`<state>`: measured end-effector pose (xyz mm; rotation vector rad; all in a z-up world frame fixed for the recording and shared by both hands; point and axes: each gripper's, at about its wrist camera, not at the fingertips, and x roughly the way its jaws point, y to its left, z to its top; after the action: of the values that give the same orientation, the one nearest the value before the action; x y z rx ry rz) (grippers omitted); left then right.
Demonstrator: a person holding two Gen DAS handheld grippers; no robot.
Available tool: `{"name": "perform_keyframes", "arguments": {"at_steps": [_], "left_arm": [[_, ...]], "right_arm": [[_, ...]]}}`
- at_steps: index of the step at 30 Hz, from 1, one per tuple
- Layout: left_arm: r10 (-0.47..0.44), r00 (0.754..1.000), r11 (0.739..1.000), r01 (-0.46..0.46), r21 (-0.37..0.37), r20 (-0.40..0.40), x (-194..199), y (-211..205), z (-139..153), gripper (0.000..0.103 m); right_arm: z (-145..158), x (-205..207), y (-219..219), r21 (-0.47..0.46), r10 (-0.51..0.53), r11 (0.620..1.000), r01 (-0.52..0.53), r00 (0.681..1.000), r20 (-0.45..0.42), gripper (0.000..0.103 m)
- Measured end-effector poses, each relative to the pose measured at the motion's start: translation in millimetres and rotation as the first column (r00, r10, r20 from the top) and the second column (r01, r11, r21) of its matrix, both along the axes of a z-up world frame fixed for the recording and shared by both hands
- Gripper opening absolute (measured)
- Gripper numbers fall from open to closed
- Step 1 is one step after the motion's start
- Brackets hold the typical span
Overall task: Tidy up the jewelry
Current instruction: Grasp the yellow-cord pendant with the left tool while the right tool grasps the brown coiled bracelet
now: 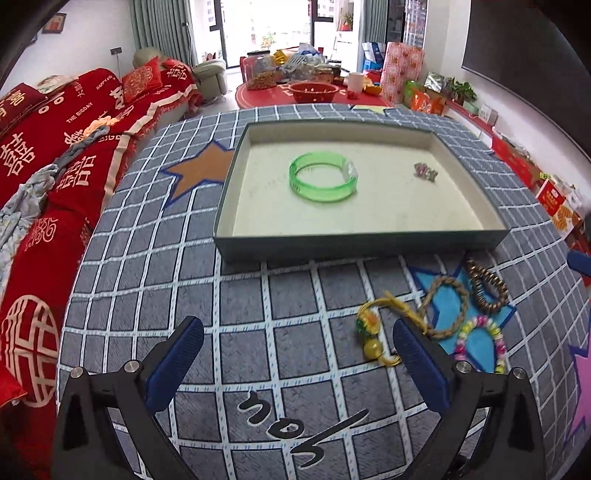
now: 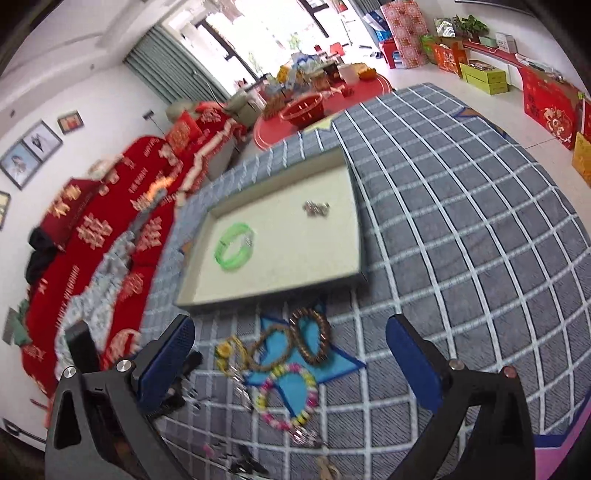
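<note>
Only the right wrist view shows small clips (image 2: pixel 243 458) beyond the tray (image 2: pixel 266 295). Pastel bead bracelet (image 2: pixel 286 393) lies between the spread right gripper (image 2: pixel 290 350) fingers; left gripper (image 1: pixel 297 349) gapes empty.

White walls; a red-draped sofa (image 1: pixel 74 147) runs along nine o'clock, bright balcony windows (image 1: pixel 269 26) glare at twelve, and a dark screen (image 1: pixel 524 48) hangs at two o'clock.

Open checked surface (image 1: pixel 258 314) ahead of the left tool (image 1: pixel 295 354), tray (image 1: pixel 362 245) wall (low) barring the far side, bracelet cluster (image 1: pixel 465 306) crowding the right.
</note>
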<state>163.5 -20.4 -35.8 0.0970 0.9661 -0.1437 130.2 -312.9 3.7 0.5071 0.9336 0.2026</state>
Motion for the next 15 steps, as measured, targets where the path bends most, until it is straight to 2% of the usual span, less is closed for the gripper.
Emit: {"name": "perform_keyframes", "arguments": {"at_steps": [8, 15], "left_arm": [[0.024, 0.998, 0.999, -0.025, -0.029, -0.055, 5, 4, -12, 0.103], [0.027, 0.996, 0.999, -0.03, -0.03, -0.087, 10, -5, -21, 0.103]], "right_arm": [[-38, -8, 3, -0.12, -0.022, 0.993, 0.007, 0.992, -0.127, 0.103], [-49, -1, 7, -0.206, -0.042, 0.979, 0.01, 0.988, -0.149, 0.103]]}}
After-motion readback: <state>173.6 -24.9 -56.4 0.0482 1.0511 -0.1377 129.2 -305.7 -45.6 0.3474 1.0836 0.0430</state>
